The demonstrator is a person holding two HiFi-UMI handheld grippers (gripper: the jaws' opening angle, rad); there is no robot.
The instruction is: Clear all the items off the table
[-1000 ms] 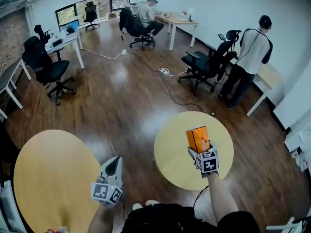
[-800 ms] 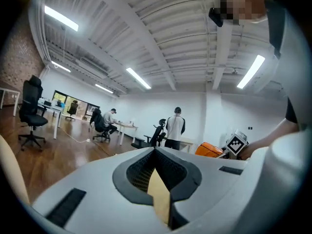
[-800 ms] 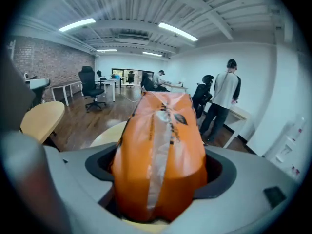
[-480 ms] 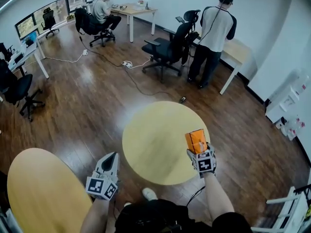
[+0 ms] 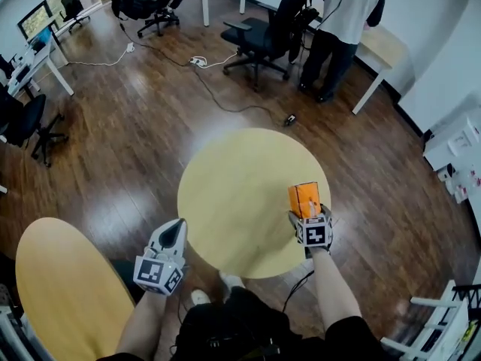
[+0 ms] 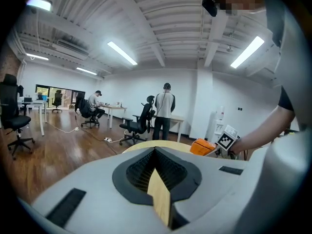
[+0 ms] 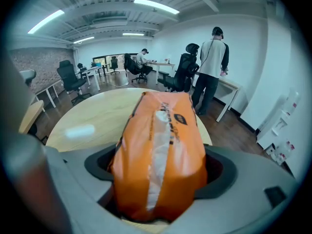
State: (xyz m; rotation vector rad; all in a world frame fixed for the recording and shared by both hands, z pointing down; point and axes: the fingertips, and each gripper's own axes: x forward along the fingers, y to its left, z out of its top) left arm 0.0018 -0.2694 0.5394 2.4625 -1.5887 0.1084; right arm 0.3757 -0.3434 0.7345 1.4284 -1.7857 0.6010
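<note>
Since the job is to get everything off the table, the orange packet (image 7: 161, 150) sits clamped in the right gripper (image 5: 307, 210), whose jaws stand wide around its near end and press into both flanks. That leaves most of its length sticking out ahead of them over the right part of the round yellow table (image 5: 225, 186). Whether its underside rests on the tabletop or hangs just above it cannot be told from any view. It is a soft, puffed pouch of glossy orange film with a pale, half-clear strip running down its middle. Some dark print beside the strip is too blurred to read. The film dimples where the jaws squeeze, so it will likely give under pressure, and the wide hold low on its body seems meant to stop it folding or slipping. Near the table's edge closest to the person, the left gripper (image 5: 175, 232) hangs apart from the packet with its jaws pressed together on nothing, probably kept free because one gripper is enough for so light a thing. A second round table (image 5: 68, 292) lies at the lower left.
</note>
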